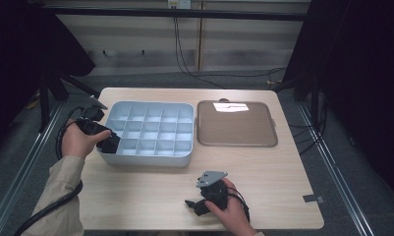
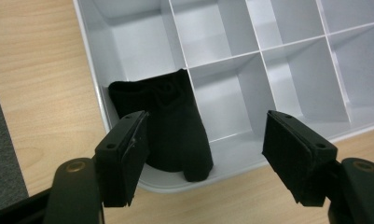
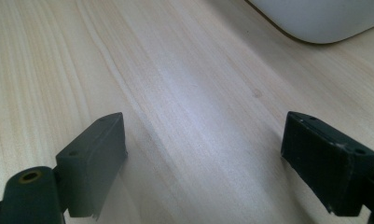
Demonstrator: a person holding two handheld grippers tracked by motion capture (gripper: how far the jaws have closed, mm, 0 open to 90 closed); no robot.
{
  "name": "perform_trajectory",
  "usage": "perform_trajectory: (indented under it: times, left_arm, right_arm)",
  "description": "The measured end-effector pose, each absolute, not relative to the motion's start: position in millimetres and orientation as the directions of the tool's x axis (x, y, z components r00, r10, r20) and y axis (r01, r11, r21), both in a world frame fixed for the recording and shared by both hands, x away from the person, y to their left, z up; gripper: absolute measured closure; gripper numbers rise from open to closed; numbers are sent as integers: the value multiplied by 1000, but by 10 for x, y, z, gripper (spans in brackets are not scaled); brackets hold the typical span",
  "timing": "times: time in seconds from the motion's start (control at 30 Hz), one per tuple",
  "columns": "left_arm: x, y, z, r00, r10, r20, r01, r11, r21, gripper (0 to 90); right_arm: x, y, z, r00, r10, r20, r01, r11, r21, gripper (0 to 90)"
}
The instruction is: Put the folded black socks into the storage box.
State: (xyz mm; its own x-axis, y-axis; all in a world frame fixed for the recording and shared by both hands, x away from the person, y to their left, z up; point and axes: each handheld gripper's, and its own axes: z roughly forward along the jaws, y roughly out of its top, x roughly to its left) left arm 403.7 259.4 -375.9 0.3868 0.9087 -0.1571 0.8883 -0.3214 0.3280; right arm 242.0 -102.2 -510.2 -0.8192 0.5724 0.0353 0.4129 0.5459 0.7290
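- At the left edge of the table (image 1: 263, 196), your left gripper (image 2: 205, 154) hangs over the near-left corner cell of the pale divided organizer box (image 1: 150, 160), jaws spread wide with nothing pressed between the pads.
- The black folded sock (image 2: 173, 126) sits in that corner cell, bunched up, one end lolling over the box's near rim; the left pad stands just beside it, and I cannot tell whether it brushes the cloth.
- As I read it, the placing step is done: the sock is in a compartment and your grip is off it. You may want to tuck the overhanging end down.
- Near the table's front edge, your right gripper (image 3: 205, 158) hovers low over bare wood, jaws wide apart and holding nothing.
- The other cells in the box look empty in the high view, and the brown tray (image 1: 236, 124) at the box's right side, touching or just beside it, carries nothing.
- I see no further socks on the table, so what is left, if anything, must come from elsewhere.
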Motion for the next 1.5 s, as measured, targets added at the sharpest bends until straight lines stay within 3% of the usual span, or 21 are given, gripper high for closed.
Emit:
perform_trajectory:
  times: [1.5]
  left_arm:
    - [3653,2676,-3860,430,882,-192,873,-352,337,308]
  right_arm:
    - [2416,-1020,-5101,-817,575,35,416,547,727,134]
